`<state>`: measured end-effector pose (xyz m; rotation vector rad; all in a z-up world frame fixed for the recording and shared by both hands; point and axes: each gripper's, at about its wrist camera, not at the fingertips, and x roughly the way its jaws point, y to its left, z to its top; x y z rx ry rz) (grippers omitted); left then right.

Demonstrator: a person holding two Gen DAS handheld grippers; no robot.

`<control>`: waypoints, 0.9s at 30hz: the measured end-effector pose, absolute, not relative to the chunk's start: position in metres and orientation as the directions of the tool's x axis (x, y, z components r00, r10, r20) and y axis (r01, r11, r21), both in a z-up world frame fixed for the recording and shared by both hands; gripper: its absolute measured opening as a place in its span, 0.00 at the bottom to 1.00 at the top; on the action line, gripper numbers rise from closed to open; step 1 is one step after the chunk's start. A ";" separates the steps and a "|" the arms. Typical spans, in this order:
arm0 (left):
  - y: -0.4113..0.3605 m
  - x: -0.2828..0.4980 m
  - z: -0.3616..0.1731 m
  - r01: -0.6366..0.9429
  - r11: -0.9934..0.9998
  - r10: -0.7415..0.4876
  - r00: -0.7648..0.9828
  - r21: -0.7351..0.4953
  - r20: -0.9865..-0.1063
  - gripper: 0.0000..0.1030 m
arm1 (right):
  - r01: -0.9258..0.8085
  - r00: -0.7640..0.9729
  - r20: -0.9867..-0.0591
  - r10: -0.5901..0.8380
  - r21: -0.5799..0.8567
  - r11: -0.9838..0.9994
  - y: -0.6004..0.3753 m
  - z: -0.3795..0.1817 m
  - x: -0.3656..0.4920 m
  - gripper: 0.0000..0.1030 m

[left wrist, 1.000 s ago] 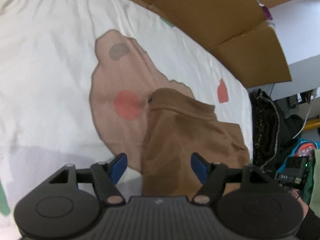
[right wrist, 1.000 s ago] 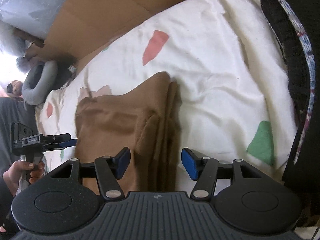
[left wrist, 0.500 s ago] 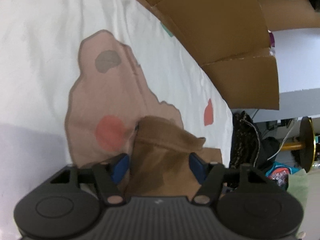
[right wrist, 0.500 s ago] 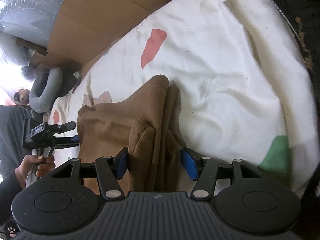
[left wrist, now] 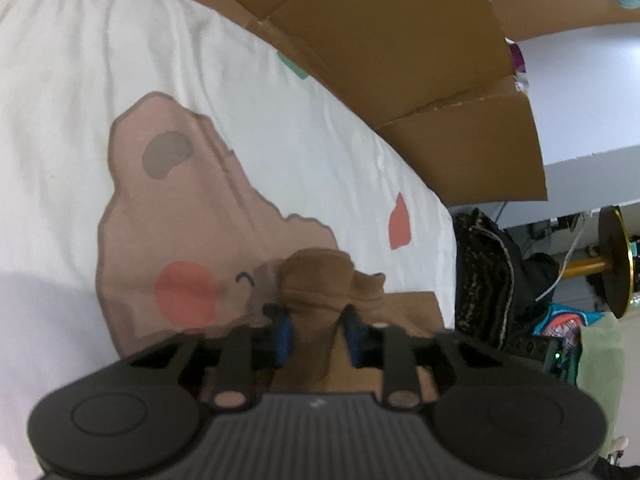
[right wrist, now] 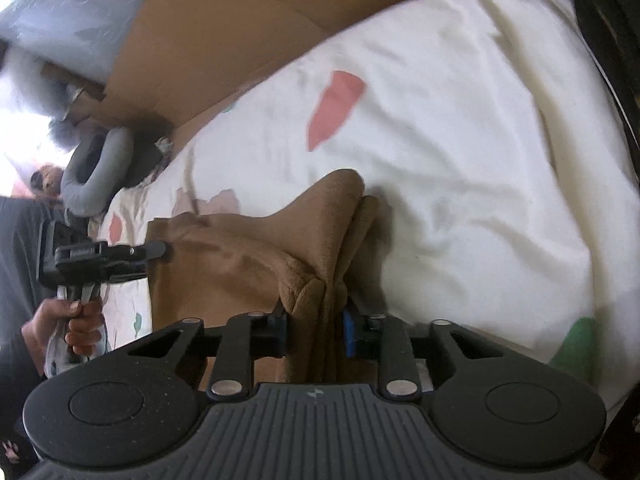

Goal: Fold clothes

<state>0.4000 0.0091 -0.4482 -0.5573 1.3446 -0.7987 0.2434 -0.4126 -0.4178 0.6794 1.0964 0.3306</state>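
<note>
A brown fleece garment lies partly folded on a white bed sheet with printed shapes. My left gripper is shut on a bunched edge of the brown garment, near the sheet's bear print. My right gripper is shut on the garment's stacked folded edge at the opposite end. In the right wrist view the left gripper shows at the far left, held in a hand, its tip at the garment's far corner.
Cardboard sheets stand along the far side of the bed. A dark pile of clothes and a gold-coloured stand lie beyond the bed's right edge. A grey neck pillow sits near the bed's head.
Both grippers were open around the garment's edges; both have moved in and closed on the cloth. The left end is now bunched up between the fingers.
</note>
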 end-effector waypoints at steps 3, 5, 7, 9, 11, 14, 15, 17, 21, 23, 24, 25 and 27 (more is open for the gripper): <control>0.012 0.399 -0.453 0.166 0.617 -0.783 0.030 -0.769 -0.621 0.52 | 0.098 0.417 -0.707 0.572 0.660 0.745 -0.414 -0.425 0.244 0.47; 0.013 0.398 -0.457 0.159 0.614 -0.785 0.022 -0.773 -0.619 0.52 | 0.112 0.410 -0.706 0.577 0.667 0.736 -0.418 -0.428 0.243 0.49; 0.011 0.397 -0.460 0.172 0.610 -0.786 0.007 -0.774 -0.618 0.53 | 0.118 0.403 -0.700 0.590 0.679 0.724 -0.421 -0.431 0.241 0.50; 0.010 0.396 -0.467 0.169 0.595 -0.797 -0.003 -0.786 -0.604 0.54 | 0.129 0.396 -0.694 0.602 0.691 0.712 -0.423 -0.435 0.240 0.50; 0.010 0.396 -0.473 0.153 0.576 -0.812 -0.010 -0.803 -0.584 0.54 | 0.130 0.400 -0.682 0.612 0.704 0.699 -0.423 -0.439 0.241 0.50; 0.009 0.402 -0.481 0.109 0.534 -0.842 -0.013 -0.838 -0.539 0.54 | 0.153 0.409 -0.653 0.637 0.737 0.658 -0.426 -0.446 0.245 0.50; 0.007 0.403 -0.482 0.099 0.524 -0.849 -0.014 -0.846 -0.528 0.54 | 0.156 0.409 -0.648 0.642 0.743 0.651 -0.426 -0.446 0.245 0.50; 0.003 0.405 -0.484 0.102 0.510 -0.857 -0.029 -0.854 -0.515 0.54 | 0.160 0.409 -0.639 0.652 0.753 0.638 -0.427 -0.448 0.245 0.50; -0.007 0.407 -0.483 0.143 0.523 -0.843 -0.058 -0.840 -0.535 0.40 | 0.152 0.414 -0.628 0.659 0.761 0.630 -0.424 -0.450 0.249 0.49; -0.009 0.407 -0.482 0.155 0.552 -0.821 -0.065 -0.819 -0.567 0.19 | 0.141 0.408 -0.636 0.655 0.752 0.643 -0.419 -0.449 0.252 0.35; -0.009 0.407 -0.482 0.151 0.559 -0.817 -0.070 -0.816 -0.573 0.16 | 0.139 0.399 -0.649 0.648 0.741 0.657 -0.418 -0.448 0.253 0.24; -0.009 0.406 -0.481 0.151 0.565 -0.812 -0.072 -0.812 -0.579 0.13 | 0.139 0.395 -0.656 0.643 0.735 0.664 -0.418 -0.447 0.254 0.24; -0.009 0.404 -0.476 0.156 0.572 -0.808 -0.065 -0.805 -0.586 0.10 | 0.136 0.394 -0.655 0.644 0.735 0.665 -0.417 -0.445 0.254 0.20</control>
